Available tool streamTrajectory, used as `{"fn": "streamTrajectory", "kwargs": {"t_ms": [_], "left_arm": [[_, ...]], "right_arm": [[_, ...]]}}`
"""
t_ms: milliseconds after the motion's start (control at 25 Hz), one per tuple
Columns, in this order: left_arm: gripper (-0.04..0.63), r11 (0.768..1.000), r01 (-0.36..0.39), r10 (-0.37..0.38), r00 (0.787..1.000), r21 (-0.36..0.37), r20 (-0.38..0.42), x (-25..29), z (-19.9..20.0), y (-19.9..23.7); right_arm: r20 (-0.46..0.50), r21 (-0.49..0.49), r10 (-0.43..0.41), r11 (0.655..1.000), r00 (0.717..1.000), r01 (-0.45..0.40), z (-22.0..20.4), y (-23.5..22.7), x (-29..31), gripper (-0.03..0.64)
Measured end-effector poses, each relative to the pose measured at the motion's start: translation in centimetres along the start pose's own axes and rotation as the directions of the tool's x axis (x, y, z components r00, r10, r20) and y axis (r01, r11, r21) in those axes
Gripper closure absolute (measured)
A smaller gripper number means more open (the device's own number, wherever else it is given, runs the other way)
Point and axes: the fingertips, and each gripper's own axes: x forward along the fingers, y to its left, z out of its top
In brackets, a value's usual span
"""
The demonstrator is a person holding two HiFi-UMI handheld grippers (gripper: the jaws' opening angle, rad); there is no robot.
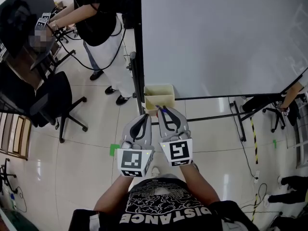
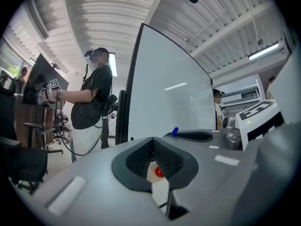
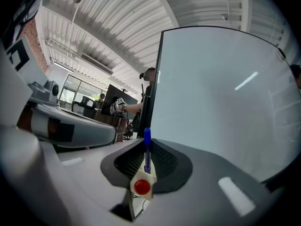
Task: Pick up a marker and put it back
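A blue marker (image 3: 147, 150) stands upright between the pads of my right gripper (image 3: 146, 147), which is shut on it, with its cap poking above the jaws. In the head view its blue tip (image 1: 161, 109) shows at the right gripper (image 1: 164, 110), just in front of a pale yellow box (image 1: 159, 100) at the whiteboard's lower left corner. Beside it, my left gripper (image 1: 143, 116) is held level with the right one. Its jaws meet with nothing between them (image 2: 153, 142). The marker's cap (image 2: 174, 131) also shows in the left gripper view.
A large whiteboard (image 1: 226, 37) on a black stand (image 1: 211, 117) fills the space ahead. Another person (image 1: 103, 28) with a gripper stands at the left, near a black office chair (image 1: 53, 100) and a desk. Green tape (image 1: 114, 149) marks the glossy floor.
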Motion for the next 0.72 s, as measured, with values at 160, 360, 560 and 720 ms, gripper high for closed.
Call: {"fn": "streamTrajectory", "kwargs": {"t_ms": [160,360,560,720], "left_arm": [[0.589,1.000,-0.004,0.004,1.000,0.000,-0.004,0.3,-0.1,0.1],[0.589,1.000,-0.009,0.009,1.000,0.004,-0.004,0.6,0.0,0.4],[0.589,1.000,-0.009,0.009,1.000,0.004,-0.009,0.8,-0.2,0.6],[0.589,1.000,-0.009,0.009,1.000,0.001,-0.009,0.8,-0.2,0.6]], "right_arm": [[-0.024,-0.003,0.002,1.000,1.000,-0.002,-1.0,-0.2,0.4,0.578],[-0.046,-0.015,-0.001,1.000,0.999,0.001,-2.1,-0.2,1.0,0.577],[-0.063,-0.021,0.000,1.000,0.998,-0.002,-2.8,-0.1,1.5,0.577],[-0.070,-0.027,0.003,1.000,0.998,-0.005,-3.1,0.0,1.6,0.577]]}}
